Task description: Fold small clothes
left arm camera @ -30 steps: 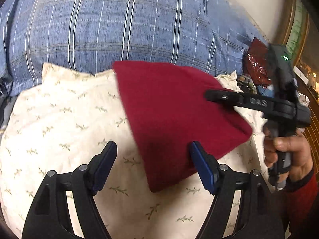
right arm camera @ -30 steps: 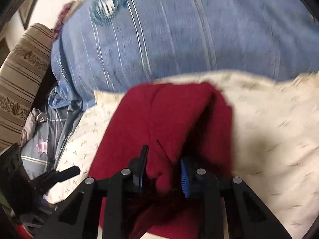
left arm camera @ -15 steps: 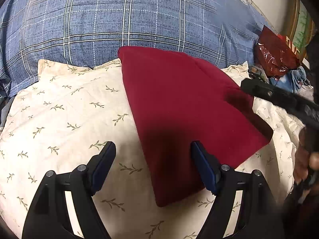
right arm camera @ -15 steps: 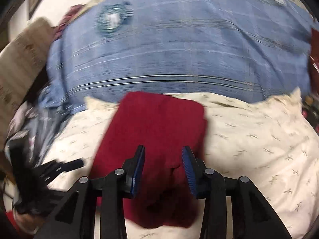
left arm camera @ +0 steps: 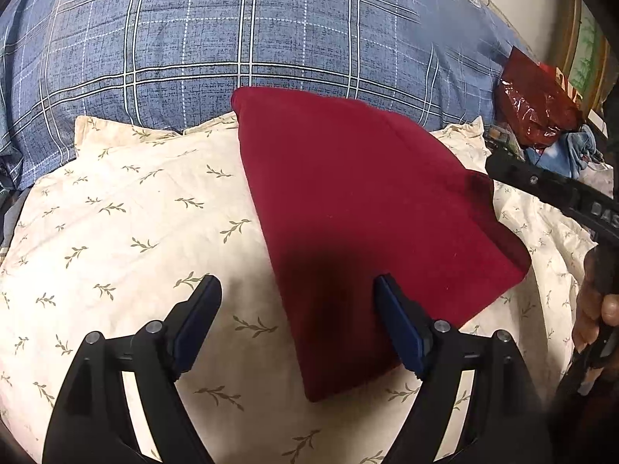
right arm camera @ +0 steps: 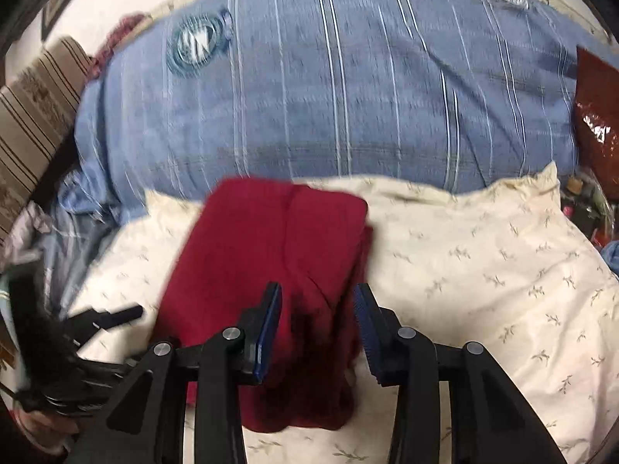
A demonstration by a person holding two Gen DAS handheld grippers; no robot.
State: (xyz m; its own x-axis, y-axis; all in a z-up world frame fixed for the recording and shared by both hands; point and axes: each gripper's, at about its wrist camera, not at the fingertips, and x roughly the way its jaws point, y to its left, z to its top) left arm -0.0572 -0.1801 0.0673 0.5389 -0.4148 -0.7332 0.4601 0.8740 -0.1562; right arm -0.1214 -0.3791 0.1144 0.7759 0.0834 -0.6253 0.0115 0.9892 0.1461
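A folded dark red garment (left arm camera: 359,208) lies flat on a cream leaf-print pillow (left arm camera: 127,239). My left gripper (left arm camera: 298,321) is open and empty, just above the garment's near edge. The right gripper's finger (left arm camera: 541,185) shows at the right of the left wrist view, beside the garment's right edge. In the right wrist view the red garment (right arm camera: 267,255) lies ahead of my right gripper (right arm camera: 317,328), which is open and empty above the garment's near end. The left gripper (right arm camera: 100,321) shows at the lower left there.
A large blue plaid cushion (left arm camera: 232,31) lies behind the pillow. A red shiny plastic bag (left arm camera: 537,104) and blue cloth (left arm camera: 572,150) sit at the right. A brown striped cushion (right arm camera: 35,116) stands at the far left in the right wrist view.
My right gripper let go of the red garment, opened and pulled back. The garment now lies flat on the pillow. My left gripper stayed open and drew back slightly.
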